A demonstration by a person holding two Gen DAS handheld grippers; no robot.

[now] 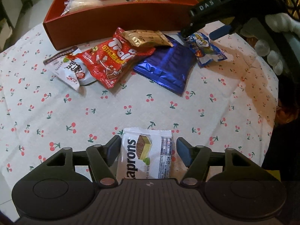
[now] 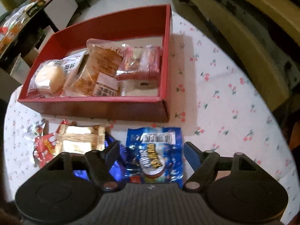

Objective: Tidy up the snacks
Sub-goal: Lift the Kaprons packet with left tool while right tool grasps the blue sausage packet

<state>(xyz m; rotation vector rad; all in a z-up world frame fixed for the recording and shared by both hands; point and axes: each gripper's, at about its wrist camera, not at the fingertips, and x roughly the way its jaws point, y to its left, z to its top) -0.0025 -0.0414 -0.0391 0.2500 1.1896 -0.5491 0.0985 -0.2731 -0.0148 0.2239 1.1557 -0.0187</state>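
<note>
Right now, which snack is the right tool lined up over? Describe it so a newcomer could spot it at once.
Start at the red box on the cherry-print tablecloth. A row of packets lies along its near wall, and the one at the right-hand end is a small blue packet. Unlike the plain dark blue wrapper and the gold packet beside it, it has a white barcode label and yellow lettering.

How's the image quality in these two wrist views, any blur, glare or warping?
Left wrist view: sharp; fisheye bends the red box edge, glare streaks the blue foil packet, and a warm orange cast falls on the tablecloth at right. Right wrist view: softer, slightly motion-blurred, with the gold packet washed out by glare and dark corners.
</note>
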